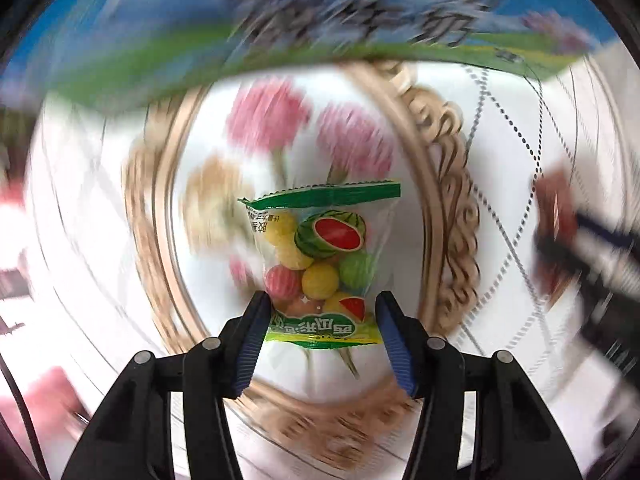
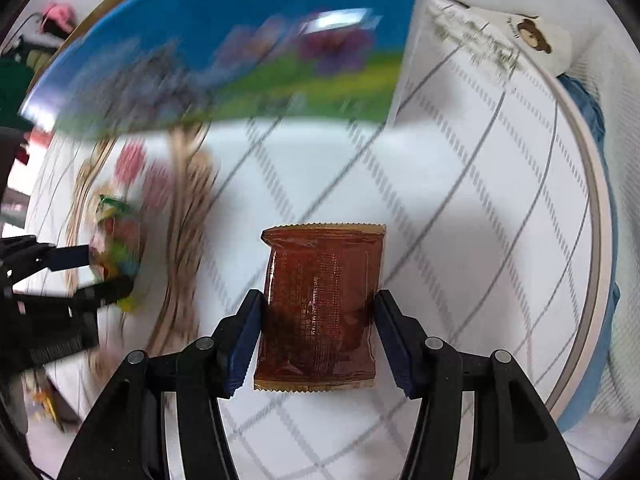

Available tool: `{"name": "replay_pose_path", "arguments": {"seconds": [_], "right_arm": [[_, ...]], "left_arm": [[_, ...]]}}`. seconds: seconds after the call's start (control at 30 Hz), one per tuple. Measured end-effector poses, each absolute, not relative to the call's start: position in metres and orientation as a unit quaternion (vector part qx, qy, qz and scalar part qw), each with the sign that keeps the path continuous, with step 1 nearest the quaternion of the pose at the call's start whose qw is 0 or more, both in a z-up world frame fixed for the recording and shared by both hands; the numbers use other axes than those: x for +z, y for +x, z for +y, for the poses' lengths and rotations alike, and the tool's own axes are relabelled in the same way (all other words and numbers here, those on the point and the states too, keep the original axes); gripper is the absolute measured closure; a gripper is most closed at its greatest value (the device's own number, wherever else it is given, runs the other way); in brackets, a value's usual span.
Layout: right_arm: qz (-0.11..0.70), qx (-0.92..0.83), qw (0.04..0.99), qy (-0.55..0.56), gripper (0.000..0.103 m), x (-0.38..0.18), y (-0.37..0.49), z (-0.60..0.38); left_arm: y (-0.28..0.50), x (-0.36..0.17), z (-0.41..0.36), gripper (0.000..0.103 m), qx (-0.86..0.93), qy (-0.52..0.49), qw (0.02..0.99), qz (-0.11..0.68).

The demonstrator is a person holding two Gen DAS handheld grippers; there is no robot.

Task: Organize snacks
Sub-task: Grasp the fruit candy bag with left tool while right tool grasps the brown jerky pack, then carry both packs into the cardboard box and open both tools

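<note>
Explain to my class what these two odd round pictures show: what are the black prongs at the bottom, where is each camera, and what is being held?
No robot here: a person holds a two-fingered tool in each hand, and a wide-angle camera on each tool looks along its fingers. That is why the pictures bulge. In the left camera's view, the left tool grips a clear candy bag of fruit-coloured balls above a flowered plate with a gold rim. In the right camera's view, the right tool grips a brown snack packet over a white checked tablecloth. A blue and green box stands behind. The blur means that the tools are moving.
</note>
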State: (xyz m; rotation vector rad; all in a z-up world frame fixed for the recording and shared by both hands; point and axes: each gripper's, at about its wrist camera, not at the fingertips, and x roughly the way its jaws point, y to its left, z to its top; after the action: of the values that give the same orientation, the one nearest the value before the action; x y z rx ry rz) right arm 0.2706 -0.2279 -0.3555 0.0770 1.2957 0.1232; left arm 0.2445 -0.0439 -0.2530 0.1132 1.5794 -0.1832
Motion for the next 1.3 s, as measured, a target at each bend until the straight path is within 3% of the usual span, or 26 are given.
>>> {"name": "replay_pose_path", "arguments": {"seconds": [0.17, 0.33, 0.97, 1.1, 1.17, 1.23, 1.3], "right_arm": [[0.622, 0.086, 0.777, 0.046, 0.044, -0.366, 0.234, -0.218], [0.633, 0.092, 0.766, 0.053, 0.044, -0.376, 0.220, -0.209], [0.640, 0.051, 0.764, 0.065, 0.030, -0.413, 0.245, -0.190], [0.637, 0.049, 0.768, 0.051, 0.028, -0.418, 0.244, -0.169], [0.632, 0.050, 0.771, 0.052, 0.032, -0.418, 0.242, -0.168], [0.627, 0.048, 0.776, 0.052, 0.042, -0.415, 0.234, -0.164], [0.619, 0.053, 0.782, 0.055, 0.043, -0.408, 0.229, -0.165]], "left_arm": [[0.221, -0.266, -0.017, 0.050, -0.069, -0.031, 0.679, 0.731], [0.224, -0.281, -0.025, 0.041, -0.068, -0.013, 0.674, 0.735], [0.248, -0.300, -0.078, 0.037, -0.047, 0.066, 0.707, 0.702], [0.251, -0.289, -0.086, 0.048, -0.052, 0.075, 0.712, 0.696], [0.247, -0.285, -0.090, 0.052, -0.054, 0.074, 0.713, 0.696], [0.237, -0.280, -0.095, 0.054, -0.057, 0.073, 0.714, 0.694], [0.226, -0.277, -0.096, 0.054, -0.059, 0.070, 0.716, 0.692]]}}
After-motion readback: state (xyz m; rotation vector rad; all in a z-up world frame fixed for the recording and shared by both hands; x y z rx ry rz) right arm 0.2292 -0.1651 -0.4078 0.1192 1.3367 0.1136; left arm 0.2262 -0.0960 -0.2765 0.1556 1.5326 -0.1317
